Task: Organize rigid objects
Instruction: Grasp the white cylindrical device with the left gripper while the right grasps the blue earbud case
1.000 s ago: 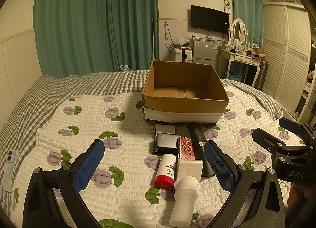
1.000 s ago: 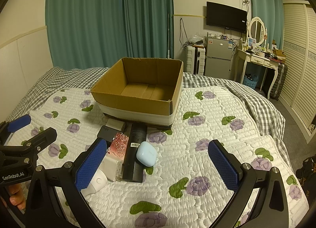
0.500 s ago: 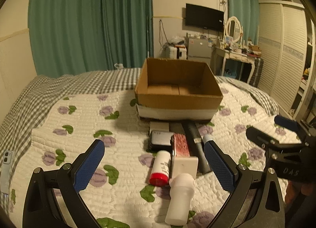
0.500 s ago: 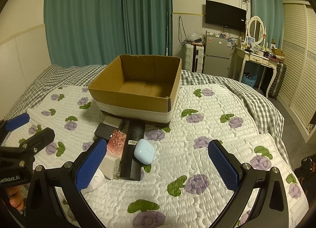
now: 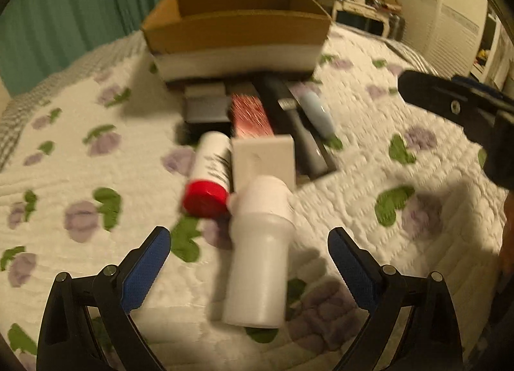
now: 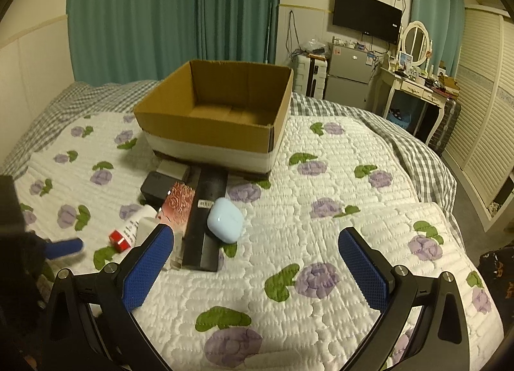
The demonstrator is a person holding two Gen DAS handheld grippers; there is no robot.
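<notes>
An open cardboard box (image 6: 212, 120) stands on the flowered quilt; it also shows in the left wrist view (image 5: 237, 27). In front of it lie a white bottle (image 5: 258, 261), a red-capped tube (image 5: 207, 184), a white block (image 5: 263, 158), a pink patterned case (image 5: 252, 115), a dark pouch (image 5: 205, 110), a long black bar (image 6: 205, 220) and a pale blue earbud case (image 6: 225, 221). My left gripper (image 5: 249, 261) is open, low over the quilt, its jaws on either side of the white bottle without touching. My right gripper (image 6: 255, 261) is open and empty, to the right of the pile.
The bed's grey checked cover (image 6: 417, 152) runs along the right edge. A dressing table (image 6: 414, 88), a small fridge (image 6: 348, 78) and louvred wardrobe doors (image 6: 482, 107) stand beyond. Green curtains (image 6: 160, 17) hang behind the box.
My left gripper has dropped down and forward to the white bottle, which now lies between its jaws; its view is blurred. My right gripper has barely moved.
</notes>
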